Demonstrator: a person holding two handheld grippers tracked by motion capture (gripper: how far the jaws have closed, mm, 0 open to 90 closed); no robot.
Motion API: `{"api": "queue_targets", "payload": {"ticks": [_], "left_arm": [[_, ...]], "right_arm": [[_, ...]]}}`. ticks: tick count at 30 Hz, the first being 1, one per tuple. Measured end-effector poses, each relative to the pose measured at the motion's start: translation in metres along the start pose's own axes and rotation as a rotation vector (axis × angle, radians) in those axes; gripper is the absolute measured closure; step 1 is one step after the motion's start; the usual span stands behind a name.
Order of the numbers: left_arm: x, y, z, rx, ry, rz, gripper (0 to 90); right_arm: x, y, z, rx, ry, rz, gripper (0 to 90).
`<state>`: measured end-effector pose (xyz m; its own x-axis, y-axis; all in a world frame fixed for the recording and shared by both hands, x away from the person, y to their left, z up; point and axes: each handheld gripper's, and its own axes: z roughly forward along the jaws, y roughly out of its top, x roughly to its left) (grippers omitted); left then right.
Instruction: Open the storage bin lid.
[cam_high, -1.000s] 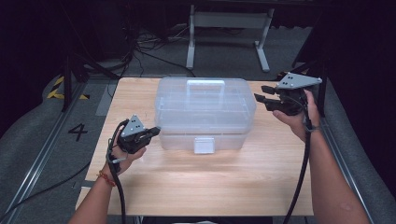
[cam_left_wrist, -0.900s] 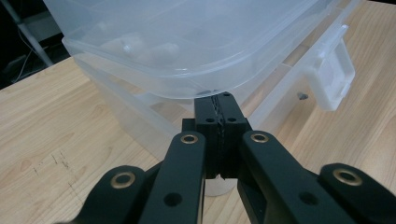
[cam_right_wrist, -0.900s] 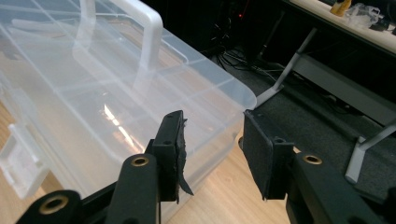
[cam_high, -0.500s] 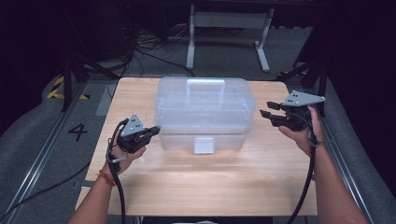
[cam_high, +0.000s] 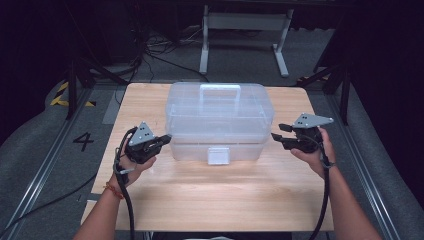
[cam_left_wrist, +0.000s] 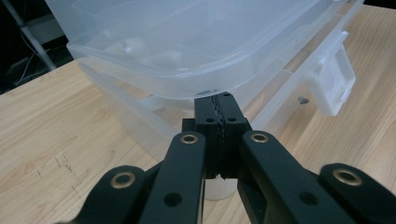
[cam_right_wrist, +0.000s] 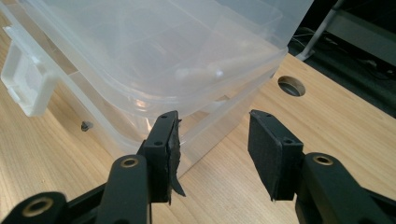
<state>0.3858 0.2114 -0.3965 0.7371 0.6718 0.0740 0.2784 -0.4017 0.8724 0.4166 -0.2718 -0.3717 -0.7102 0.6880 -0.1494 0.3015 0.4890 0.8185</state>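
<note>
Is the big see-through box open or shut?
Shut. The clear box's lid sits flat on it, and the front latch hangs down over the base.

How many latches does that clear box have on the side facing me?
1: a white latch at the middle of the clear box's front, below the lid seam; it also shows in the left gripper view. Other sides could hide more.
</note>
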Motion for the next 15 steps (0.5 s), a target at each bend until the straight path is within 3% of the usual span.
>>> {"api": "queue_targets", "payload": {"ticks": [10,15], "left_arm": [[-0.0005,0.0018,-0.0003,0.001,0.0,-0.004,89.7],[-0.0005,0.0016,-0.0001,-0.002,-0.001,-0.006,89.7]], "right_arm": [[0.0028,-0.009,0.0056,0.005,0.007,0.002,51.2],[0.0063,-0.0065,0.008,-0.037,0.001,-0.002,49.5]]}}
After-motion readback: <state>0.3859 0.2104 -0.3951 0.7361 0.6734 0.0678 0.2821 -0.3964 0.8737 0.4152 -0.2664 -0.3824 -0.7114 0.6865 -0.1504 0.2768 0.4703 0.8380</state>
